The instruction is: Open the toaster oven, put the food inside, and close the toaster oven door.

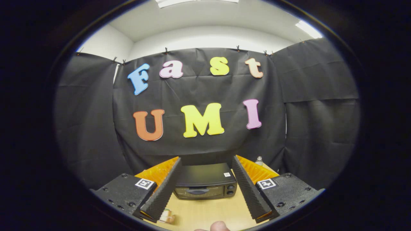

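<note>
- The tongs (205, 195) are spread wide apart with nothing held between the two fingers (163, 189), which rise from the lower part of the frame.
- The toaster oven (205, 183) sits at the lower centre of the frame, framed in the gap between the fingers and beyond their tips, on a light wooden surface (208, 215).
- The oven door (200, 192) is closed, with its handle across the front; what is inside cannot be made out through the glass.
- Two knobs (230, 189) sit one above the other at the right end of the oven front.
- A small pale item, possibly the food (167, 216), lies on the surface at the lower left, just beside the left finger; it is too blurred to tell what it is.
- A clear bottle (259, 160) with a pale cap stands behind the right finger, at the lower right of the black cloth wall.
- A fingertip (219, 226) of the person shows at the bottom centre of the frame.
</note>
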A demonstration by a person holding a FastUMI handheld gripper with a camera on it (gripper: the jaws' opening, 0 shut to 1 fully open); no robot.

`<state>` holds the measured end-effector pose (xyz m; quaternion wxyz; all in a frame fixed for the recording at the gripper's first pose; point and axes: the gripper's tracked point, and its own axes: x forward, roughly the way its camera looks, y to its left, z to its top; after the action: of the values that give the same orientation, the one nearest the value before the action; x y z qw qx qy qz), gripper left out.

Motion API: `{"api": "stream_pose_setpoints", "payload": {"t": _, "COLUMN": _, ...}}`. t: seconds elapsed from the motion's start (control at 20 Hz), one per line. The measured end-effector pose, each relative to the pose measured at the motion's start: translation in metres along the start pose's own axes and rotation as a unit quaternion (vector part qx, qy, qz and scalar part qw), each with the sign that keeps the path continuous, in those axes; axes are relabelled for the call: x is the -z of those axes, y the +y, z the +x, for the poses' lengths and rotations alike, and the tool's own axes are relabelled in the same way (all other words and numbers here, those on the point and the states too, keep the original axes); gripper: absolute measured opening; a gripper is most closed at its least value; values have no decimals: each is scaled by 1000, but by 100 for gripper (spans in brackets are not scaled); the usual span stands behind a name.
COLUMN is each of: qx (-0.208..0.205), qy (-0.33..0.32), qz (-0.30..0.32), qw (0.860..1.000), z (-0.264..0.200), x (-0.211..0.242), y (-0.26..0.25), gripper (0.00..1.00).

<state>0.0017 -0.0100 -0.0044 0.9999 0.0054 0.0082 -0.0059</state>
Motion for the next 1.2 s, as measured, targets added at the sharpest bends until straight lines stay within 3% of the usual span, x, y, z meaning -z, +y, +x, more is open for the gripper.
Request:
{"api": "stream_pose_setpoints", "payload": {"t": 0.75, "qx": -2, "qy": 6, "qz": 8, "qw": 1000, "z": 6, "x": 5, "y": -5, "gripper": 100}}
{"api": "stream_pose_setpoints", "payload": {"t": 1.2, "qx": -19, "qy": 33, "qz": 10, "qw": 999, "z": 40, "x": 40, "y": 7, "gripper": 100}}
